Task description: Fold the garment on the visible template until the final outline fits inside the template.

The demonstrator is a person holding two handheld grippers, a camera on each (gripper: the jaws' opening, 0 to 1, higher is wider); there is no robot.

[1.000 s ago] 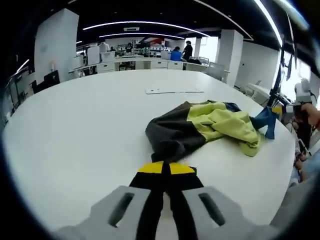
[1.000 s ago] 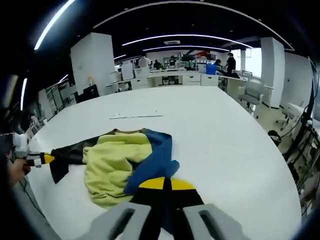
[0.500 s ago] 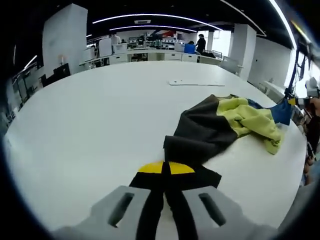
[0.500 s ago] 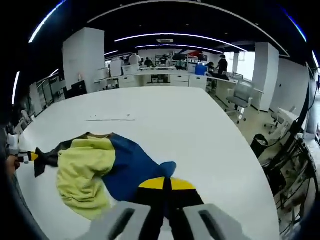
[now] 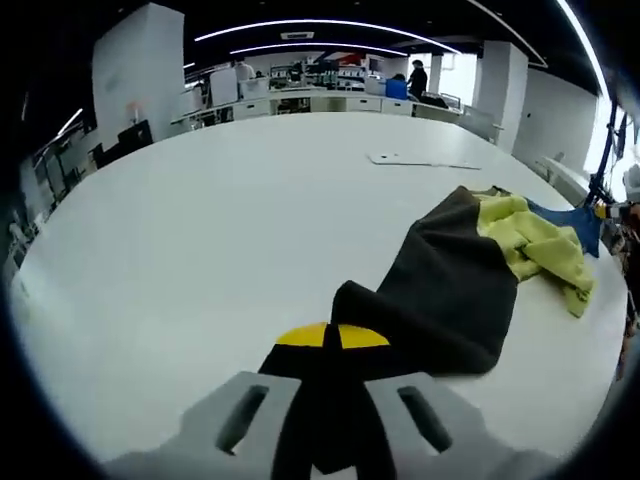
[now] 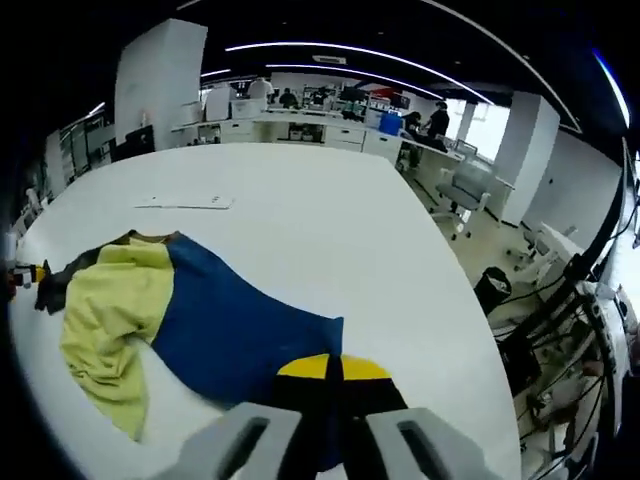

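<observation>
Closed tight, the left gripper point(image 5: 331, 345) in the left gripper view has its two yellow-tipped jaws pinched on the dark grey end of the garment point(image 5: 455, 285), one piece of colour-blocked clothing. From the jaws the grey panel runs up and to the right across the white table point(image 5: 200, 230), then turns into a crumpled yellow-green section and ends in a blue corner at the table's far right edge, where the right gripper point(image 5: 606, 212) shows small, at that corner. Beyond the garment a thin flat white strip point(image 5: 423, 161) lies on the tabletop, apart from the cloth. The room behind is an open office with white pillars, long ceiling light strips, desks, and one standing person point(image 5: 417, 78) far off.

Over in the right gripper view, the right gripper point(image 6: 333, 367) is likewise shut, its jaws clamped on the blue end of the garment point(image 6: 190, 320). The blue panel spreads up and left from the jaws, meets the yellow-green section, and finishes in a dark grey tip at the left rim, where the left gripper point(image 6: 22, 274) shows small. The cloth lies stretched between the two grippers, mostly flat on the table point(image 6: 330, 230). The white strip point(image 6: 184, 202) sits farther back. An office chair point(image 6: 456, 190) stands off the table's right side, with cables on the floor near it.
</observation>
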